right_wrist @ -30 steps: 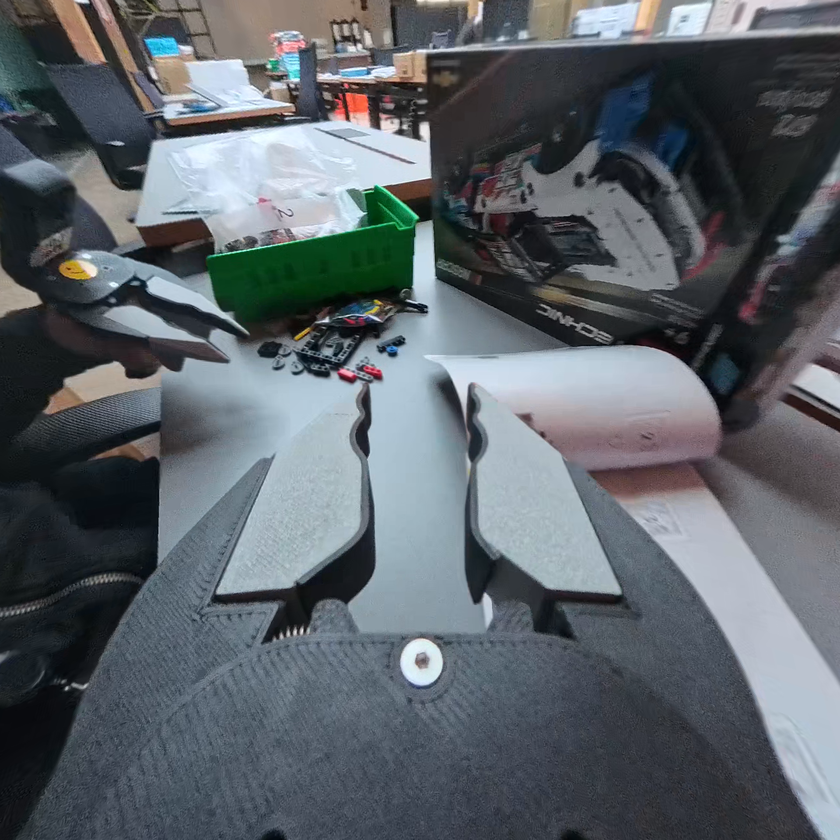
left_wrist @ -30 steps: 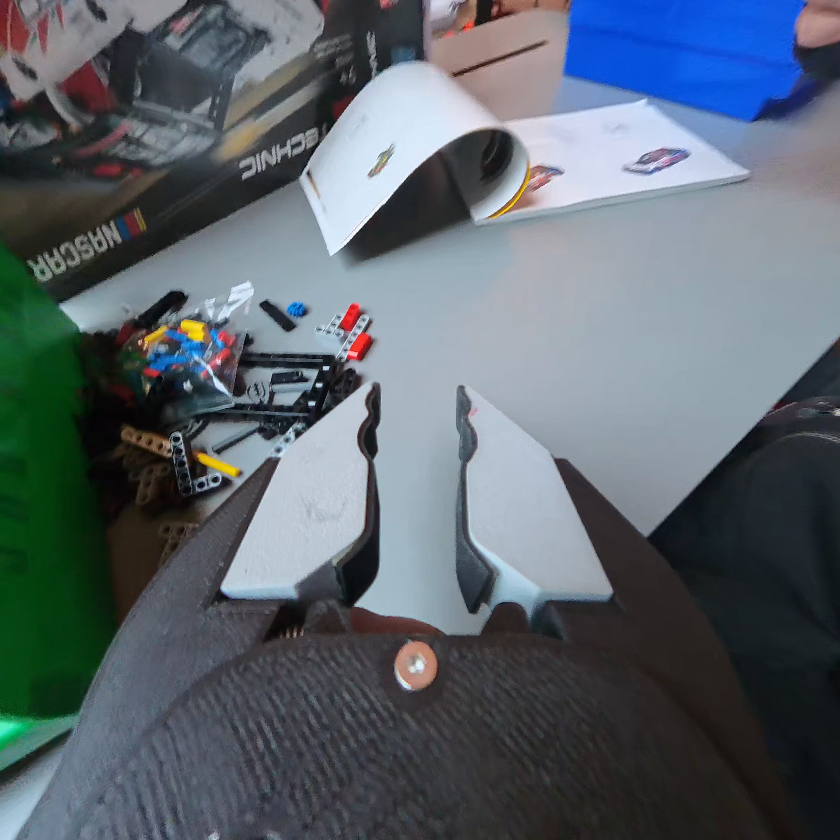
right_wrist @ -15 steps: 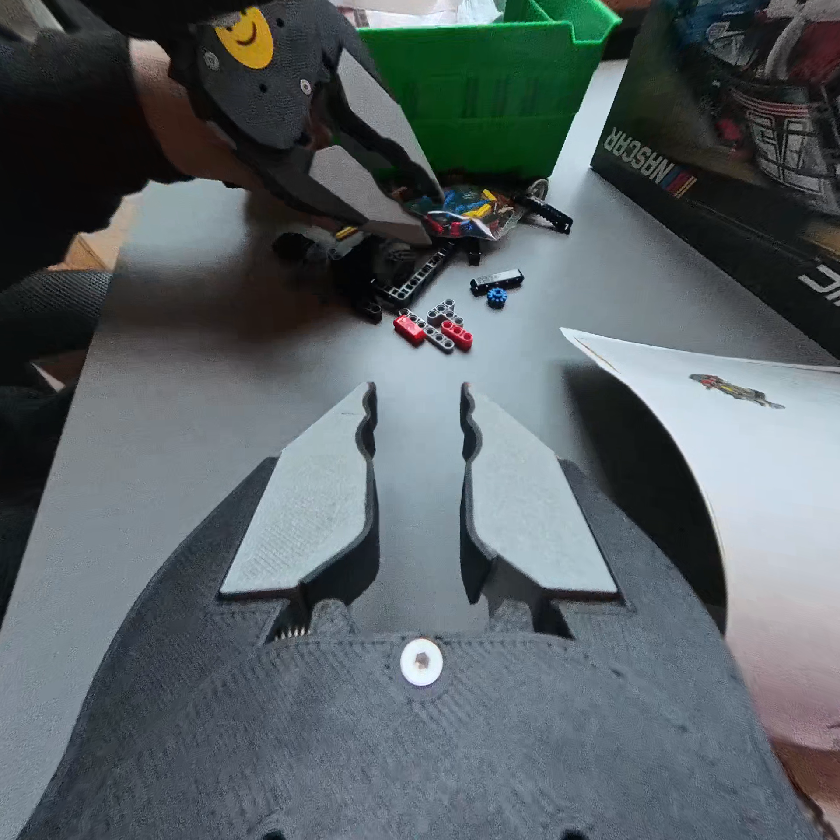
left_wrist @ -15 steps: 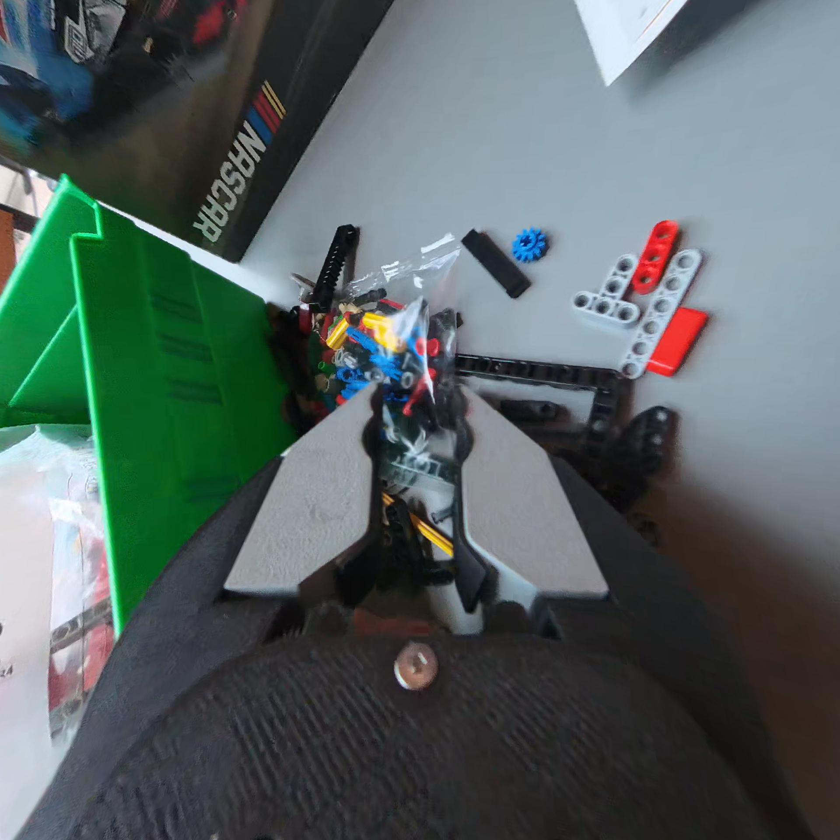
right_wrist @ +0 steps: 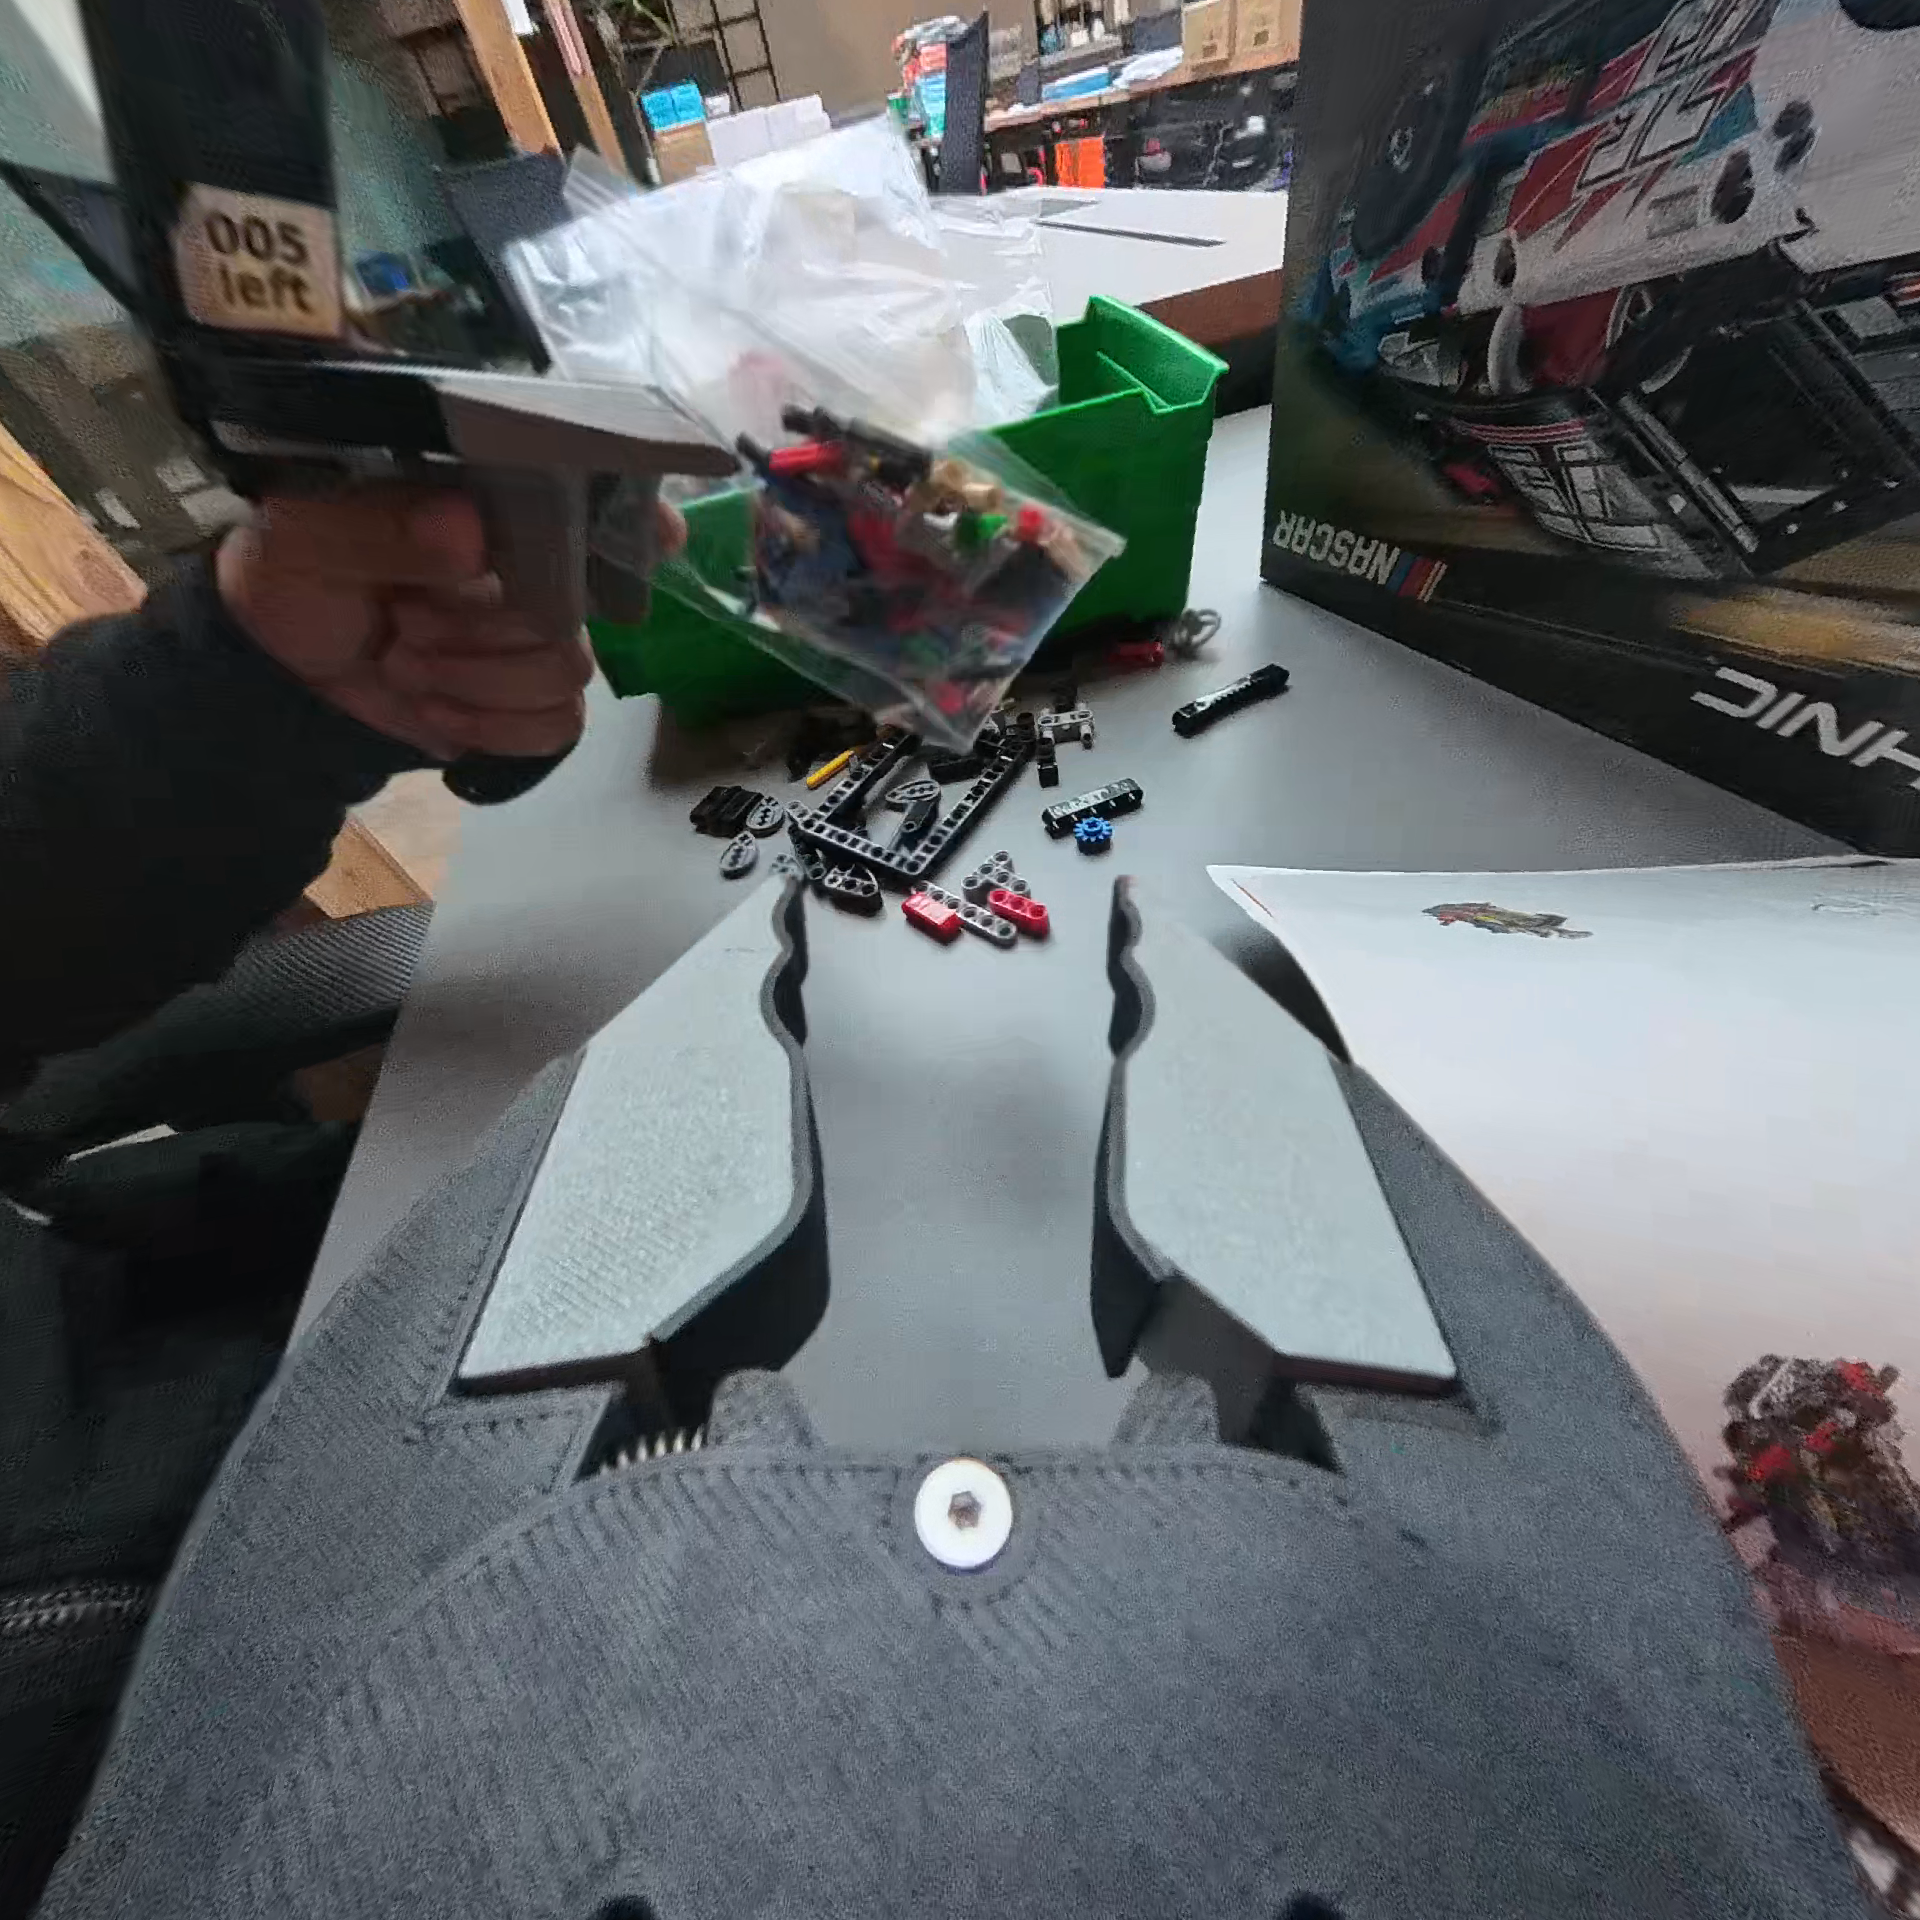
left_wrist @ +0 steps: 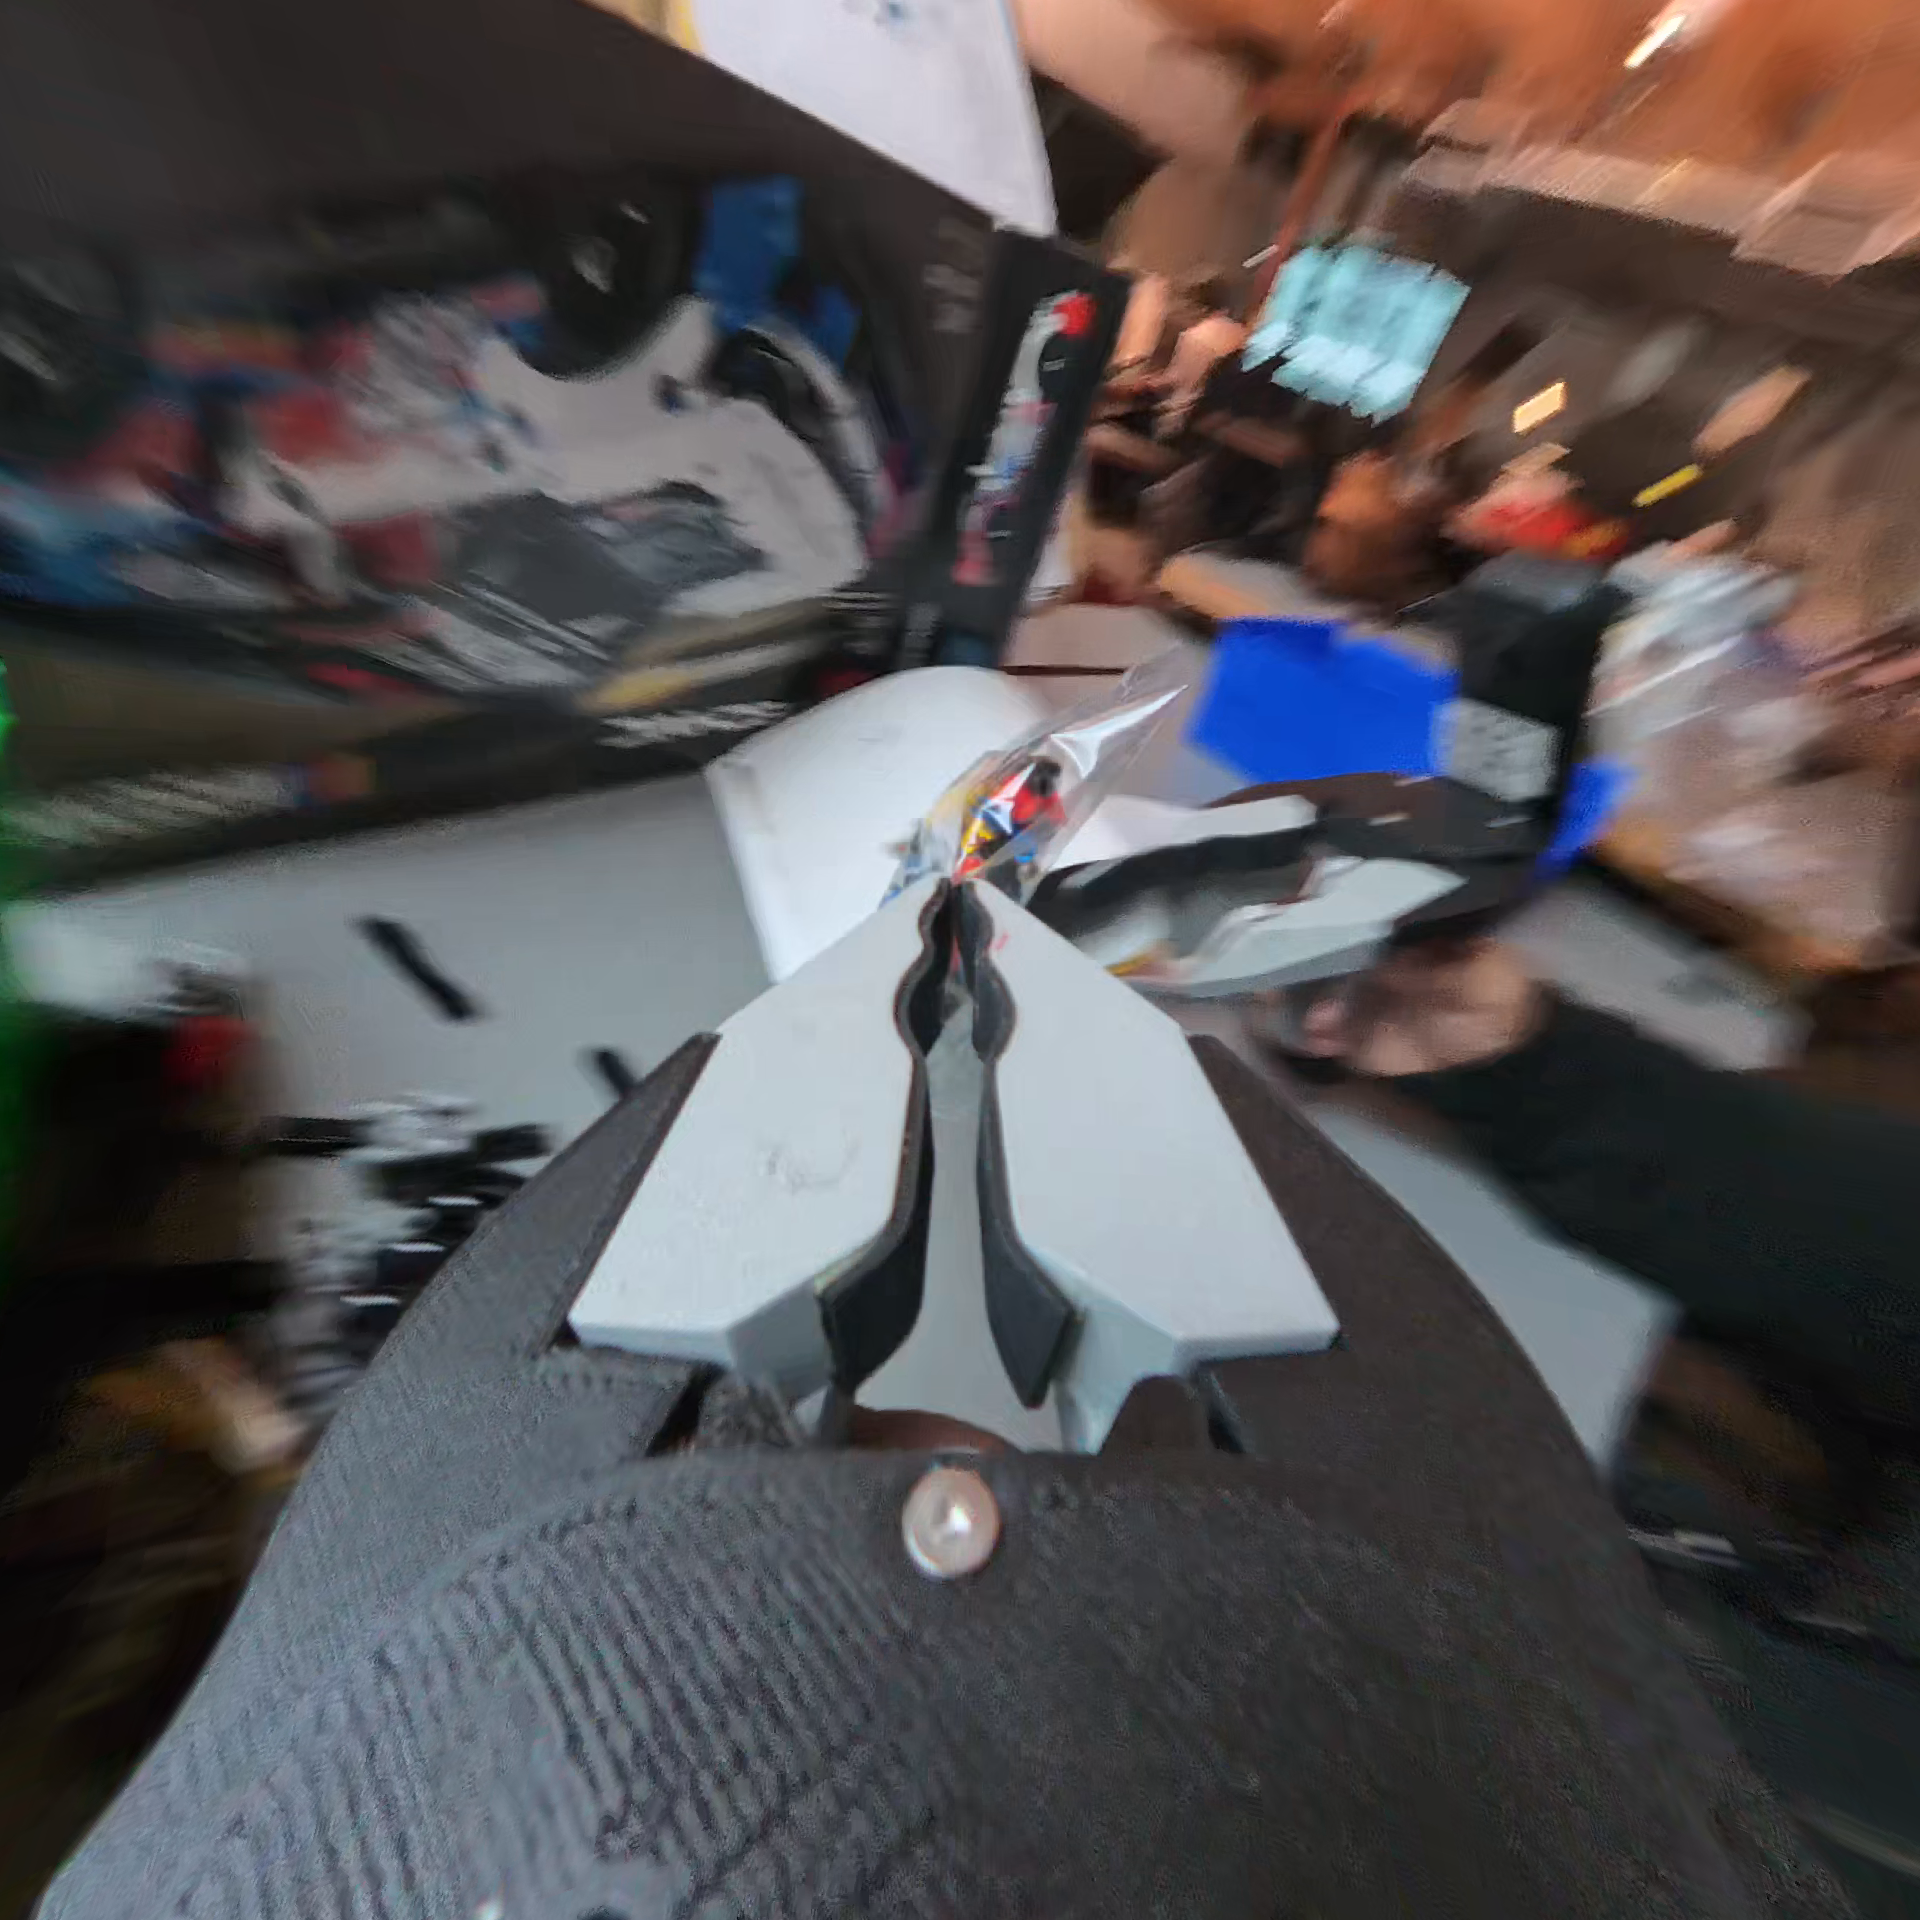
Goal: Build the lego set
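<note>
My left gripper (left_wrist: 954, 891) is shut on a clear plastic bag of small coloured lego pieces (left_wrist: 1013, 805) and holds it up above the table. The right wrist view shows that gripper (right_wrist: 691, 457) at the upper left with the bag (right_wrist: 883, 551) hanging from it over the pile. My right gripper (right_wrist: 956, 904) is open and empty, low over the grey table (right_wrist: 582, 935). Loose lego pieces (right_wrist: 914, 821), black beams, red and grey ones and a blue gear (right_wrist: 1091, 833), lie just beyond its tips.
A green bin (right_wrist: 1122, 457) holding clear bags stands behind the pile. The large lego box (right_wrist: 1600, 343) stands at the right. The curled open instruction booklet (right_wrist: 1610, 1091) lies at the right of my right gripper. A person's dark sleeve (right_wrist: 156, 790) is at the left. One gripper's finger ends stand about 12 centimetres off the other's. From either gripper's tips it is about 15 centimetres to the blue gear (right_wrist: 1091, 833).
My left gripper closed on the bag in the pile and lifted it off the table, swinging up. My right gripper stayed open and drew a little nearer the loose pieces.
</note>
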Demonstrator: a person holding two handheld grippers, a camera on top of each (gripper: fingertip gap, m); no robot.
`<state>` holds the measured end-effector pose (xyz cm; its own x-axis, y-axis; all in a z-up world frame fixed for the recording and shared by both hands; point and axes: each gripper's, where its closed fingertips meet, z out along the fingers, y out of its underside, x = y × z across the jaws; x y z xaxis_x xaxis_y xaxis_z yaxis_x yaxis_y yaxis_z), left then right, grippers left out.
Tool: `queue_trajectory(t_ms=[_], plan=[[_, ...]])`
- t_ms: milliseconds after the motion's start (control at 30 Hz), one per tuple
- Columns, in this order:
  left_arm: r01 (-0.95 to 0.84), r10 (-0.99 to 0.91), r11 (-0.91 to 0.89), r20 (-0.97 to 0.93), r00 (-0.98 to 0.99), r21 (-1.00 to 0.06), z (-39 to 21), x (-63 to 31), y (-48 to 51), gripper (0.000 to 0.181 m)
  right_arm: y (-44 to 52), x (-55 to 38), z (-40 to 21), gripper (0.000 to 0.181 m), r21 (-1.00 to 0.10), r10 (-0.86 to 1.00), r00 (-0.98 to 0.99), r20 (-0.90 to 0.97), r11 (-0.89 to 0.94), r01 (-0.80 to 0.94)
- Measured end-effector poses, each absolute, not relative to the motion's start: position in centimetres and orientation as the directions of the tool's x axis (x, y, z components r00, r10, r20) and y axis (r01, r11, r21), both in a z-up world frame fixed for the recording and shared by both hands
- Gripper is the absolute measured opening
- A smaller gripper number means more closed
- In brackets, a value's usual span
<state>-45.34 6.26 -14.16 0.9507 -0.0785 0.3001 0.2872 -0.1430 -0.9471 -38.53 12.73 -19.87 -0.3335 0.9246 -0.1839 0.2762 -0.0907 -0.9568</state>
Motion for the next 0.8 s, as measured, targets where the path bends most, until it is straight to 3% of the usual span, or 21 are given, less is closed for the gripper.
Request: queue_trajectory(t_ms=[67, 133, 167, 233, 300, 400, 500, 567, 633, 667, 800], plan=[[0.454, -0.193, -0.127, 0.471, 0.861, -0.882, -14.0, -43.3, 6.1, 0.0, 12.3, -38.3, -19.1, 0.071, -0.958, 0.904, -0.366, -0.223, -0.132, 0.256], [0.538, -0.276, -0.135, 0.553, 0.786, -0.832, -14.6, -41.3, 5.9, 0.0, 11.6, -38.2, -18.4, 0.073, -0.954, 0.875, -0.405, -0.265, -0.178, 0.241], [0.555, -0.281, -0.15, 0.574, 0.769, -0.818, -15.5, -40.7, 6.0, 0.0, 11.3, -38.2, -18.3, 0.064, -0.953, 0.865, -0.42, -0.275, -0.186, 0.241], [0.572, -0.281, -0.189, 0.602, 0.747, -0.798, -17.3, -39.6, 6.1, 0.0, 10.3, -37.7, -18.2, 0.027, -0.953, 0.834, -0.477, -0.276, -0.174, 0.247], [0.593, -0.285, -0.223, 0.634, 0.719, -0.773, -18.6, -38.8, 6.0, 0.0, 10.2, -37.5, -18.9, 0.012, -0.951, 0.832, -0.49, -0.26, -0.133, 0.278], [0.438, -0.235, -0.285, 0.505, 0.831, -0.853, -21.0, -38.8, 5.5, 0.007, 10.4, -37.3, -19.5, 0.003, -0.933, 0.826, -0.48, -0.296, -0.142, 0.331], [0.242, -0.237, -0.302, 0.319, 0.918, -0.922, -21.3, -38.3, 4.9, 0.038, 10.3, -37.3, -20.1, 0.003, -0.91, 0.815, -0.472, -0.336, -0.152, 0.387], [0.116, -0.244, -0.306, 0.195, 0.95, -0.945, -21.2, -38.2, 4.9, 0.045, 9.8, -37.2, -20.4, 0.003, -0.9, 0.804, -0.486, -0.342, -0.132, 0.415], [0.036, -0.279, -0.279, 0.117, 0.953, -0.96, -20.6, -37.8, 5.2, 0.034, 8.7, -36.7, -20.9, 0.003, -0.886, 0.772, -0.529, -0.352, -0.094, 0.453], [0.014, -0.309, -0.262, 0.097, 0.946, -0.965, -20.2, -37.3, 5.3, 0.011, 8.5, -36.7, -21.0, 0.003, -0.885, 0.769, -0.535, -0.351, -0.085, 0.458], [0.097, -0.313, -0.299, 0.193, 0.93, -0.949, -21.0, -36.1, 6.0, 0.0, 9.3, -37.1, -21.3, 0.006, -0.897, 0.812, -0.495, -0.309, -0.076, 0.436]])
